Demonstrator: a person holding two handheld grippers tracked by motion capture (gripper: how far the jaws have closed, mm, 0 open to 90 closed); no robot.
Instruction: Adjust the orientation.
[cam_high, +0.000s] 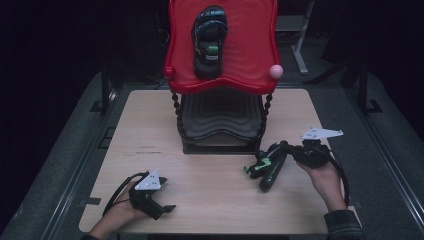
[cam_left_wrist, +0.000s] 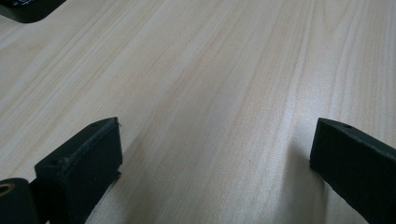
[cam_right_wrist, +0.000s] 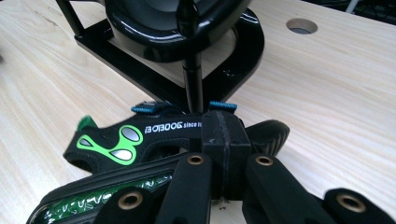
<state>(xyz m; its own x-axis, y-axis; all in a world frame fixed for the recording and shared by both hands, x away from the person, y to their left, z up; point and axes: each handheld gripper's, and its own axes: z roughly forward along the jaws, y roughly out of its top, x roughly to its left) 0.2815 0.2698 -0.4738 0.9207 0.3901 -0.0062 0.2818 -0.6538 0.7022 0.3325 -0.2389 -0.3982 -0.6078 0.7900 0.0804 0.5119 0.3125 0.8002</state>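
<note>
A black sandal with green marks (cam_high: 265, 167) lies tilted on the wooden table (cam_high: 215, 195), right of the rack's foot. My right gripper (cam_high: 286, 148) is shut on one of its straps. In the right gripper view the closed jaws (cam_right_wrist: 223, 140) pinch the strap beside the white lettering on the sandal (cam_right_wrist: 121, 140). A matching sandal (cam_high: 210, 40) rests on the red top shelf (cam_high: 250, 45). Near the front left edge my left gripper (cam_high: 166, 195) sits low over the table, open, with only bare wood between its jaws (cam_left_wrist: 217, 140).
The rack has a black lower shelf (cam_high: 220, 117) and a black base (cam_right_wrist: 163, 79) just behind the held sandal. One of its thin posts (cam_right_wrist: 191, 79) stands close to the jaws. A round cable hole (cam_right_wrist: 301, 25) is in the tabletop beyond.
</note>
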